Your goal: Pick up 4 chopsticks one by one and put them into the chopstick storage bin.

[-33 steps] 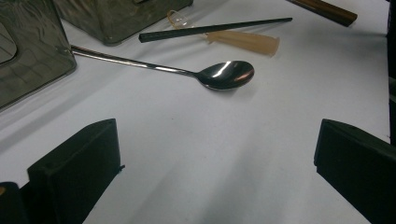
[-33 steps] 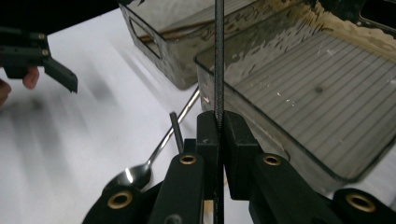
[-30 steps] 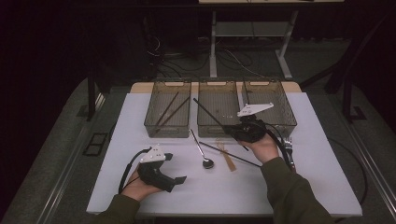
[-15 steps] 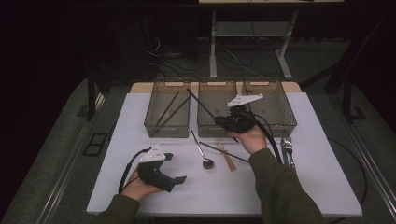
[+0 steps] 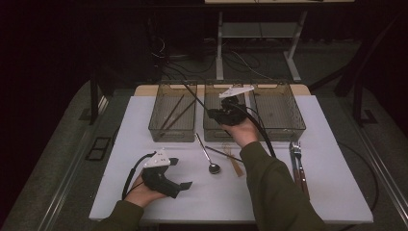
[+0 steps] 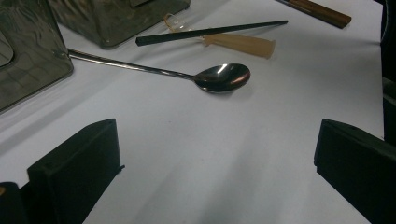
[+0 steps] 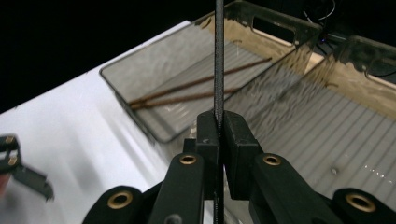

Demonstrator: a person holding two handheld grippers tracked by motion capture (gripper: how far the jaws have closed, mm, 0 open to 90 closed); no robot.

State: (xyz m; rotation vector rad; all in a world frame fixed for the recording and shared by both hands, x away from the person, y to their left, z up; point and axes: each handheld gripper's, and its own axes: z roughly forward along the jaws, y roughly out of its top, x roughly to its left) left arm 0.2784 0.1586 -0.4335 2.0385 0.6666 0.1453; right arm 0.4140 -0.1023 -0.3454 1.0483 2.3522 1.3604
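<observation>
Chopstick sorting looks partly done: the left tray [image 5: 159,132] already holds two brown chopsticks [image 7: 201,88]. The right gripper [image 7: 218,128], jaws clamped on a black chopstick [image 7: 218,60], carries it above the trays. Another black chopstick [image 6: 210,32], spoon [image 6: 222,77] and forks [image 5: 297,159] remain on the table [image 5: 337,192]; the left gripper [image 6: 215,154] rests agape.

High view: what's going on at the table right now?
A person is sorting cutlery into three clear bins. The right gripper is shut on a black chopstick, held above the left bin, which already holds two brown chopsticks. The left gripper rests open on the table. A spoon, another black chopstick and a fork lie on the table.
</observation>
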